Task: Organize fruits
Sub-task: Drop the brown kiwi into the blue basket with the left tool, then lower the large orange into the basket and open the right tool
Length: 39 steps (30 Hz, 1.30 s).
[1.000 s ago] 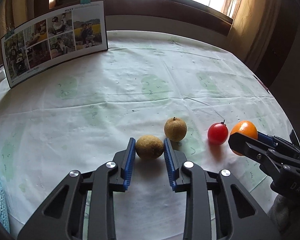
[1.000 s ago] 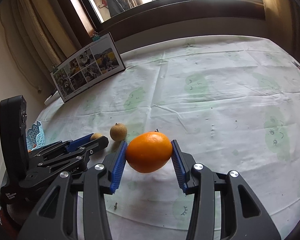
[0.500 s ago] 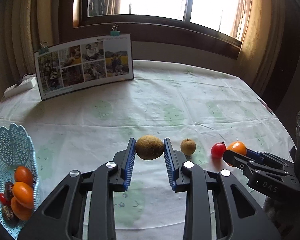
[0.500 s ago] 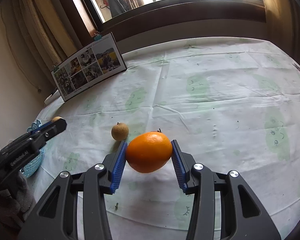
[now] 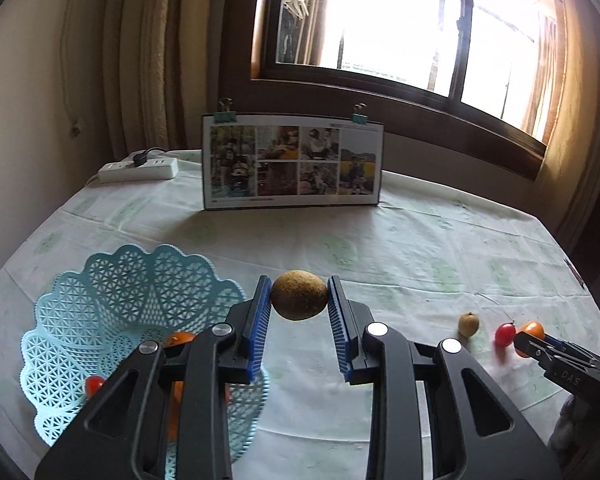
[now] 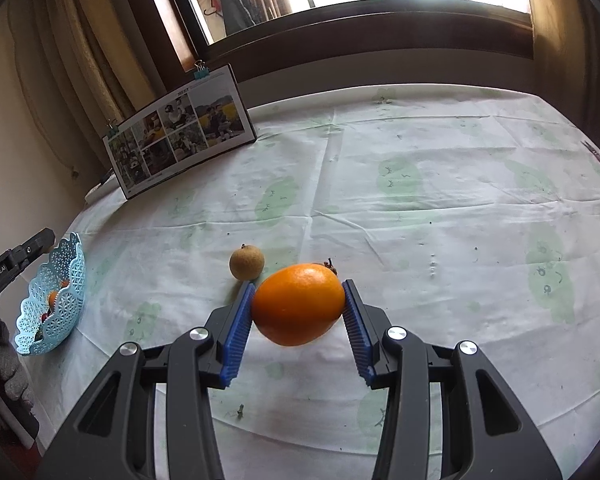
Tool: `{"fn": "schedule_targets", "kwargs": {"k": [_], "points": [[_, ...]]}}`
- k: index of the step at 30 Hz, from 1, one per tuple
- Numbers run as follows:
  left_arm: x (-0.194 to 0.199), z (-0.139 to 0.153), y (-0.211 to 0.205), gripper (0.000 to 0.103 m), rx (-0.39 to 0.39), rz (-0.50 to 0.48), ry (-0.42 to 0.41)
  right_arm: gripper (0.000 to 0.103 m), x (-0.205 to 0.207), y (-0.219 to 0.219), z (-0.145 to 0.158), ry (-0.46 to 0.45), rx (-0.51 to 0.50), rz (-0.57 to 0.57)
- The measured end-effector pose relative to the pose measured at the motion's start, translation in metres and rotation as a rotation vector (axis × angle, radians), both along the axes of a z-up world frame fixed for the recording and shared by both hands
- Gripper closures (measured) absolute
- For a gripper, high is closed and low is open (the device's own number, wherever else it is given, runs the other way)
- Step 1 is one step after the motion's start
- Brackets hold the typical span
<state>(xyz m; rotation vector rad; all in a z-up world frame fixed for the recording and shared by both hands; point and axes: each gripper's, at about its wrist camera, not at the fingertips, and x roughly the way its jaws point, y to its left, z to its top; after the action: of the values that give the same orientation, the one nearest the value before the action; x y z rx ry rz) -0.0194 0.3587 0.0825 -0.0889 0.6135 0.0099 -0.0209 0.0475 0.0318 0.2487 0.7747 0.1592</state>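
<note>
Aloft, brown fruit (image 5: 299,295) in left tongs (image 5: 299,309)

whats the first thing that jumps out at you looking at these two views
The bright orange fruit clamped in the right hand-held gripper fills the middle of the right wrist view, raised off the tablecloth. In the left wrist view, the left hand-held gripper holds a brown fruit just right of the pale blue lace basket, which already has fruit in it. A small brown fruit and a red tomato lie on the table.
</note>
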Motion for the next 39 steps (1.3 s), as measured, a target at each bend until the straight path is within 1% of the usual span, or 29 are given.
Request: {"fn": "schedule_targets", "kwargs": {"k": [5,10,11,12,13,14,15,22,24,33,39], "points": [[0.0,-0.003,0.034,0.074,-0.015,0.08,0.002,0.058,-0.002,0.011,0.006,-0.007,-0.006,0.017],[-0.003,-0.006,0.064,0.073,-0.058,0.138,0.007,0.058,-0.002,0.027,0.012,-0.01,-0.01,0.044],[-0.003,-0.006,0.069,0.07,-0.063,0.15,0.008,0.058,-0.002,0.031,0.013,-0.012,-0.013,0.051],[-0.005,-0.006,0.073,0.057,-0.068,0.158,0.007,0.058,-0.002,0.035,0.014,-0.013,-0.015,0.057],[-0.006,-0.006,0.077,0.048,-0.074,0.168,0.005,0.058,-0.002,0.039,0.015,-0.013,-0.017,0.065],[-0.009,-0.005,0.082,0.034,-0.08,0.187,-0.003,0.058,-0.002,0.043,0.016,-0.014,-0.017,0.073],[-0.012,-0.004,0.085,0.031,-0.084,0.199,-0.015,0.058,-0.001,0.048,0.018,-0.016,-0.018,0.082],[-0.027,0.006,0.108,0.029,-0.087,0.234,-0.056,0.058,0.002,0.089,0.033,-0.045,-0.022,0.169],[-0.033,0.009,0.115,0.025,-0.092,0.251,-0.069,0.058,0.003,0.104,0.039,-0.054,-0.021,0.205],[-0.057,0.013,0.146,0.02,-0.078,0.316,-0.091,0.058,-0.005,0.196,0.056,-0.081,-0.007,0.43],[-0.069,0.011,0.162,0.019,-0.081,0.356,-0.09,0.058,-0.015,0.253,0.055,-0.076,-0.004,0.565]]}}
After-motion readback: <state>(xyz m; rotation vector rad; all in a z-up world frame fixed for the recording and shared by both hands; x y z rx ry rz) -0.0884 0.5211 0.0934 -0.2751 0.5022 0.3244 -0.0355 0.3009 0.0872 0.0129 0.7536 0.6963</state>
